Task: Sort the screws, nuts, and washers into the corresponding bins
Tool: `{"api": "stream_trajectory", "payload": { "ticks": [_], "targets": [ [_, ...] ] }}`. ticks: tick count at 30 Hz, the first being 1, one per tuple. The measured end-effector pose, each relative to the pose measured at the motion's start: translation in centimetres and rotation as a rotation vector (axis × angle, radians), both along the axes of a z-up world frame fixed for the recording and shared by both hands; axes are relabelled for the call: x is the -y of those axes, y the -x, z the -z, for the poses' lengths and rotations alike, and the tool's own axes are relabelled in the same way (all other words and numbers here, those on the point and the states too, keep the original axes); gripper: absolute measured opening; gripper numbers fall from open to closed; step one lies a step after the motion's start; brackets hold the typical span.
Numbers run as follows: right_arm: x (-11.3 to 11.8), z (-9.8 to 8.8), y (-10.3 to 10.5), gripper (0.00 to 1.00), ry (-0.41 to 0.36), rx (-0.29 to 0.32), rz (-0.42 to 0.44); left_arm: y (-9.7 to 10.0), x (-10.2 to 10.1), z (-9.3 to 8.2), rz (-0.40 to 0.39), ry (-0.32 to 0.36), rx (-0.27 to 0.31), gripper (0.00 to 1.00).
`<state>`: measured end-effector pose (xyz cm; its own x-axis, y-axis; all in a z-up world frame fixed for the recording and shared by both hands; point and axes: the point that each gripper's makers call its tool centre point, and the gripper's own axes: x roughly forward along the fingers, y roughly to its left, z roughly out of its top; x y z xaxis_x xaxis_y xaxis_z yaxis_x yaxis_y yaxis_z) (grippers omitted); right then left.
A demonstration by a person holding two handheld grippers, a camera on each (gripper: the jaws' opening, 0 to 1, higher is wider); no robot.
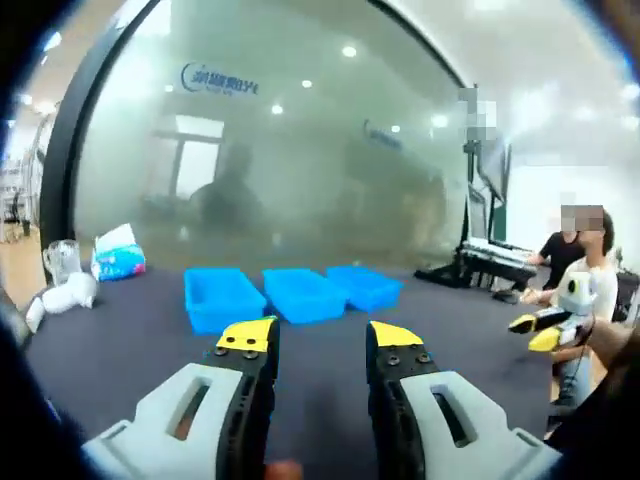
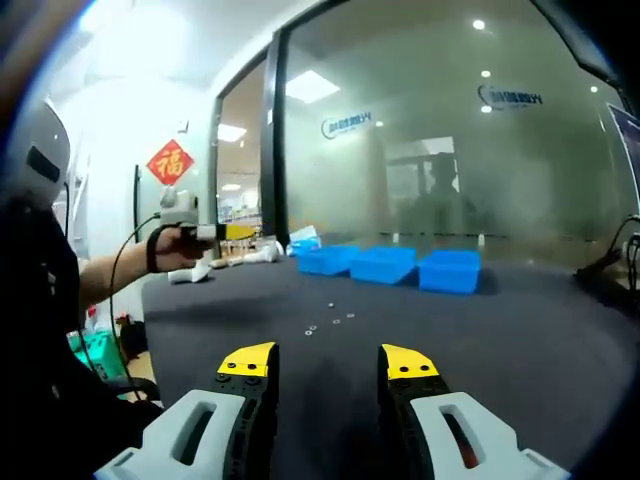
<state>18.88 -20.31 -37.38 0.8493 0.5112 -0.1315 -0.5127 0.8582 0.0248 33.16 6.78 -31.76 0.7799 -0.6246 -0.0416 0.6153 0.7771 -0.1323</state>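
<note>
Three blue bins stand in a row at the far side of the dark table: left bin (image 1: pixel 222 297), middle bin (image 1: pixel 303 293), right bin (image 1: pixel 365 285). The right gripper view has the same bins (image 2: pixel 385 265) beyond a scatter of small screws, nuts and washers (image 2: pixel 330 320) lying loose on the tabletop. My left gripper (image 1: pixel 320 340) hovers open over the table short of the bins, nothing between its yellow tips. My right gripper (image 2: pixel 328 365) is also open and empty, well short of the loose parts. A hand holds the left gripper (image 2: pixel 215 232) at that view's left. The right gripper (image 1: pixel 538 331) comes in from the right.
A tissue pack (image 1: pixel 120 260), a clear cup (image 1: pixel 62 260) and a white bottle (image 1: pixel 70 293) lie at the table's far left. A frosted glass wall (image 1: pixel 300 150) stands behind the bins. A seated person (image 1: pixel 590 270) and a monitor stand (image 1: pixel 490 250) are at the right.
</note>
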Motion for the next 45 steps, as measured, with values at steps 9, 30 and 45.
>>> {"api": "stream_trajectory", "payload": {
  "ticks": [9,30,45],
  "targets": [
    [0.6,0.0,-0.1,0.36,-0.001,-0.002,0.014,3.8,-0.9,2.7,0.03,-0.053,-0.012,0.37],
    [1.2,-0.3,-0.1,0.38,0.003,0.013,0.033,8.5,-0.3,4.2,0.148,-0.107,-0.042,0.43],
    [1.9,-0.3,0.0,0.38,0.002,0.01,0.045,8.8,0.8,5.2,0.216,-0.216,-0.076,0.47]
  ]
}}
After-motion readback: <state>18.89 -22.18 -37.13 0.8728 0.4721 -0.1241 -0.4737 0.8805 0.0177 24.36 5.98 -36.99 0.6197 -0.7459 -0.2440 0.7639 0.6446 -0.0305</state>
